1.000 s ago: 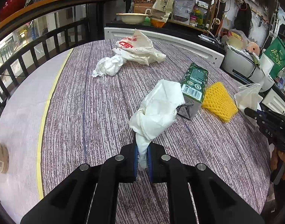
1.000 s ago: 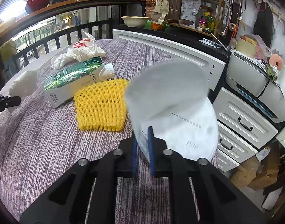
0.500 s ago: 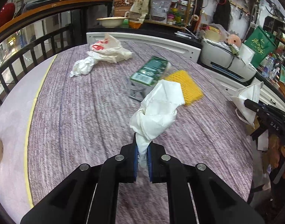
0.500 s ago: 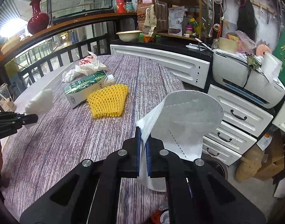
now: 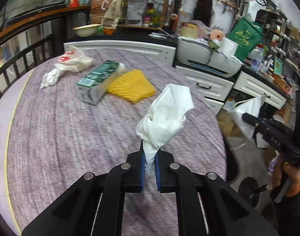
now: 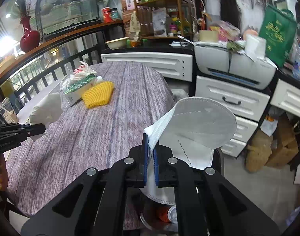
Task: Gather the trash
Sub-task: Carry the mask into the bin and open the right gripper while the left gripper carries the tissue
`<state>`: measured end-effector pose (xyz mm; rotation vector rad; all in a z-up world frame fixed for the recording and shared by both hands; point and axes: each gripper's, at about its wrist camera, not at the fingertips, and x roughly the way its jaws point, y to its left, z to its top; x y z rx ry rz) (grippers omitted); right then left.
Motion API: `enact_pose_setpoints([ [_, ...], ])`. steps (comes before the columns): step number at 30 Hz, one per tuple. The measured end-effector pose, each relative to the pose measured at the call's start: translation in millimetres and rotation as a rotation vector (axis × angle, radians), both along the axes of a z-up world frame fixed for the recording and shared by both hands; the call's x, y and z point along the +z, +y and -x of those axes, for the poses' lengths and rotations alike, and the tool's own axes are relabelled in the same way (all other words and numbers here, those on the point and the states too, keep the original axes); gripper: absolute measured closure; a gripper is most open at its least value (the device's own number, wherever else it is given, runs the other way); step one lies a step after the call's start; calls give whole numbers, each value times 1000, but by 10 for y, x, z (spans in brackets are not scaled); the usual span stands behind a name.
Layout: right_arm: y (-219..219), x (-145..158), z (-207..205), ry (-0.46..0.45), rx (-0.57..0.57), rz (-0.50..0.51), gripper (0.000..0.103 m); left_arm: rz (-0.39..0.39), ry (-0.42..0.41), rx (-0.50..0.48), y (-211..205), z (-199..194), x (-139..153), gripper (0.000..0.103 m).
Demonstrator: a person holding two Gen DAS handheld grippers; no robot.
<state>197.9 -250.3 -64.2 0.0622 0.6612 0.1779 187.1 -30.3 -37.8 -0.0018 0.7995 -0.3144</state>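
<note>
My left gripper [image 5: 149, 165] is shut on a crumpled white tissue [image 5: 165, 116], held above the purple table [image 5: 71, 129] near its right side. My right gripper [image 6: 150, 161] is shut on a white face mask [image 6: 201, 125], held past the table's right edge above a bin [image 6: 165, 214] with trash in it. The mask also shows in the left wrist view [image 5: 248, 116], and the tissue in the right wrist view [image 6: 46, 109]. On the table lie a green carton [image 5: 98, 80], a yellow foam net [image 5: 132, 85], a crumpled tissue [image 5: 50, 77] and a plastic bag [image 5: 73, 61].
White drawers [image 6: 230, 102] and a printer [image 6: 234, 66] stand to the right of the table. A black railing [image 5: 22, 57] runs along the far left. Cardboard and bags [image 6: 271, 149] lie on the floor by the drawers.
Both grippers have swung to the right with their loads. The right gripper with the mask has moved off the table's edge to above the bin.
</note>
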Motion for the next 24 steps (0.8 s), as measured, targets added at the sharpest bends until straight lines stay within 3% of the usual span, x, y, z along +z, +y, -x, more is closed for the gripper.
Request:
enact_pose_setpoints([
  [9, -325, -472, 76, 107, -63, -43, 97, 39, 10, -125, -585, 157, -13, 94],
  [24, -408, -1591, -415, 351, -94, -88, 97, 7, 45, -233, -1259, 245, -181, 94],
])
